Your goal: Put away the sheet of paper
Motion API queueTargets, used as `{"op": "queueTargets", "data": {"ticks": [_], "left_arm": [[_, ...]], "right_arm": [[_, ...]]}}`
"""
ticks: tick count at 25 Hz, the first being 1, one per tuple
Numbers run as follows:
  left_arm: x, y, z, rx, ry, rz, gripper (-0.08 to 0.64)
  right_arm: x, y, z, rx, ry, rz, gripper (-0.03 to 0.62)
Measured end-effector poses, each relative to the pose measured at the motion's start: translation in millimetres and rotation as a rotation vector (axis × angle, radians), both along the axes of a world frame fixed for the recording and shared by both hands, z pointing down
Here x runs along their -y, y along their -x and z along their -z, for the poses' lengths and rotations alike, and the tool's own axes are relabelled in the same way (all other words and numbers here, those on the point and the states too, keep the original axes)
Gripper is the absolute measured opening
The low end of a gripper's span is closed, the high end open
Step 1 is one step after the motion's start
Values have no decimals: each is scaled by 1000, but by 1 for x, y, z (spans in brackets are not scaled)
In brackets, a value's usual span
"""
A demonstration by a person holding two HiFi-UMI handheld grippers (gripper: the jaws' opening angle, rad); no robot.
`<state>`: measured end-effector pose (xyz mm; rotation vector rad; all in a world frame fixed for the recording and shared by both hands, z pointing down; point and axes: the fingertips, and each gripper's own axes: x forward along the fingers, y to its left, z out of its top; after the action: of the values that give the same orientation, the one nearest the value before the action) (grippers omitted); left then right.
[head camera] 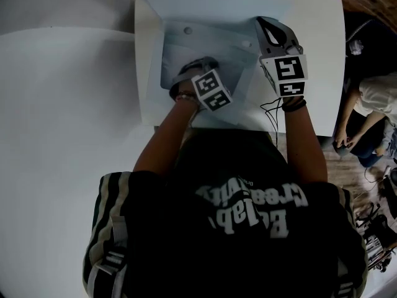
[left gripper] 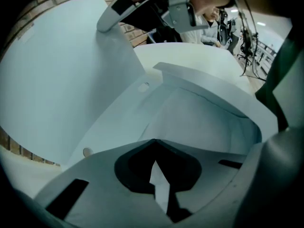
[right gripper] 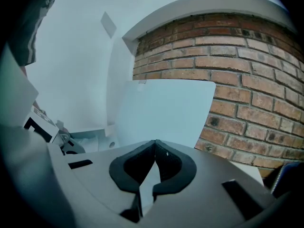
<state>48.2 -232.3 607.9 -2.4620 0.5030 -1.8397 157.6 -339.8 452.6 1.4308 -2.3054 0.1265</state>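
A white file box (head camera: 149, 73) lies open on the table, its lid (head camera: 211, 2) standing up at the far side. The pale sheet of paper (head camera: 208, 47) lies bowed inside the box. My left gripper (head camera: 188, 68) points steeply down into the box. In the left gripper view its jaws (left gripper: 154, 140) are shut and the sheet (left gripper: 199, 122) runs right up to the tips. My right gripper (head camera: 265, 22) is shut on the side edge of the lid (right gripper: 166, 113) and holds it upright. That gripper (left gripper: 108, 22) also shows at the lid's edge in the left gripper view.
The box sits on a white table (head camera: 62, 104) near its far edge. A brick wall (right gripper: 247, 80) stands right behind the lid. Another person (head camera: 372, 110) sits at the right beside the table, with cables and gear on the floor (head camera: 378, 228).
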Motion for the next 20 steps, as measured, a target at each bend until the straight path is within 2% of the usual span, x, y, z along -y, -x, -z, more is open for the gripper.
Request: {"op": "queueTargets", "data": {"ticks": [5, 10, 16, 20], "left_arm": [[-8, 0, 1, -9, 9, -3, 0], [-3, -1, 18, -68, -46, 19, 0], [1, 10, 80, -173, -125, 90, 0], [-6, 36, 106, -296, -188, 92, 0]], "right_arm": [[-4, -1, 2, -4, 12, -9, -5], [-6, 1, 7, -17, 9, -7, -6], [-29, 10, 28, -22, 5, -9, -6], [-51, 38, 39, -59, -44, -30, -6]]}}
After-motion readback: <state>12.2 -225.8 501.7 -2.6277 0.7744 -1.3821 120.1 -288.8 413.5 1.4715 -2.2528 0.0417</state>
